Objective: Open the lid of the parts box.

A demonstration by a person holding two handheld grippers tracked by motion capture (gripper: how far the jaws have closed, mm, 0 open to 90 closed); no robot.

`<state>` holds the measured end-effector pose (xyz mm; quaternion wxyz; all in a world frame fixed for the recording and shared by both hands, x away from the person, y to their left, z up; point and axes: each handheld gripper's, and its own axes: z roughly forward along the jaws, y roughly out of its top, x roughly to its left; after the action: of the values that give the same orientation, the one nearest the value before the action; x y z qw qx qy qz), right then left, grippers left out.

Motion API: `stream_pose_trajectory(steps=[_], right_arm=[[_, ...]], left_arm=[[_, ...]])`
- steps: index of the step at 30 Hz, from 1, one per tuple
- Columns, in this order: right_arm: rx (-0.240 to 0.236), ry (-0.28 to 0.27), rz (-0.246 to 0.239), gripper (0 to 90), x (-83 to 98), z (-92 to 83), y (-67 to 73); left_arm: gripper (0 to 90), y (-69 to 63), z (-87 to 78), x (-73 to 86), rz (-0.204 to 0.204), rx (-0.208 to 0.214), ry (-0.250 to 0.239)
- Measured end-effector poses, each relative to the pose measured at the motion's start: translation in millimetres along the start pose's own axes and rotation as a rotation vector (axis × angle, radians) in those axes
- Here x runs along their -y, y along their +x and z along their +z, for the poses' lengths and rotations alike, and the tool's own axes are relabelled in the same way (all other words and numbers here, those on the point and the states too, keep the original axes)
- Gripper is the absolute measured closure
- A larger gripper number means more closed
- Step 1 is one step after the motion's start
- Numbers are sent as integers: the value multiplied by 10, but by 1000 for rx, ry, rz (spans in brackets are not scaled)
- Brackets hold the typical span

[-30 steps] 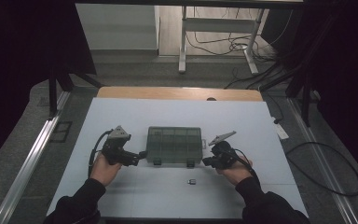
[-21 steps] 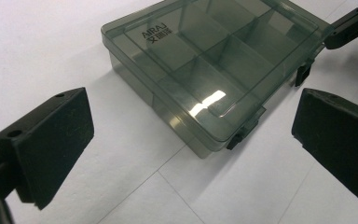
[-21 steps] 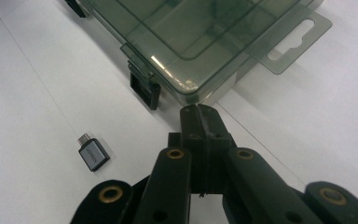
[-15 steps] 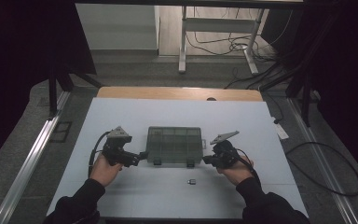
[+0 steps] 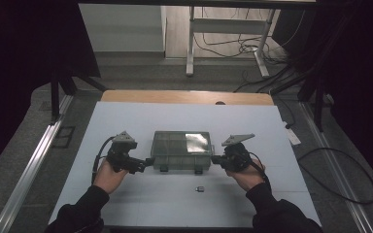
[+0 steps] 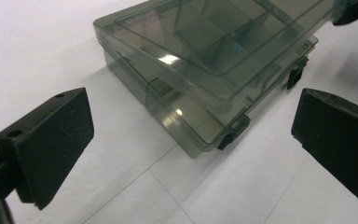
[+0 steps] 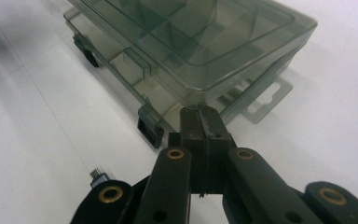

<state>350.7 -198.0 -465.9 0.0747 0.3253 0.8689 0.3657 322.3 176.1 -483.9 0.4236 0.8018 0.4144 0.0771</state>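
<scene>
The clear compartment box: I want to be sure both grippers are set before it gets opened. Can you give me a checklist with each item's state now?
1. Lid of the compartment box down flat: ok.
2. Two front latches fastened: they look shut, but cannot tell for sure.
3. Left gripper open, jaws apart just short of the box's corner: ok.
4. Right gripper shut, tips at the box's corner under the lid edge: ok; whether they touch, cannot tell.
5. Small dark part lies apart on the table: ok.

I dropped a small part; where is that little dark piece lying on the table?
In the high view, the small dark piece lies on the white table, just in front of the clear box, toward its right latch.
</scene>
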Motion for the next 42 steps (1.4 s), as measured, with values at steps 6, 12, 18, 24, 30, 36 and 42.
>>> stream_pose_trajectory(steps=[6,12,18,24,30,36,42], right_arm=[[6,-34,2,889,-63,-18,-16],[13,-53,-3,889,-104,-18,-30],[19,-79,1,889,-145,-33,-43],[9,-95,9,889,-184,-46,-79],[-2,-106,25,889,-221,-66,-111],[-4,-124,31,889,-268,-107,-136],[-8,-133,32,889,-321,-114,-165]], left_arm=[[0,-39,17,-28,16,18,6],[0,-47,29,-46,-2,12,11],[0,-70,23,-57,23,33,6],[0,-96,46,-59,43,43,19],[0,-146,64,-74,58,47,12],[0,-192,111,-89,64,37,27],[0,-242,162,-106,78,45,40]])
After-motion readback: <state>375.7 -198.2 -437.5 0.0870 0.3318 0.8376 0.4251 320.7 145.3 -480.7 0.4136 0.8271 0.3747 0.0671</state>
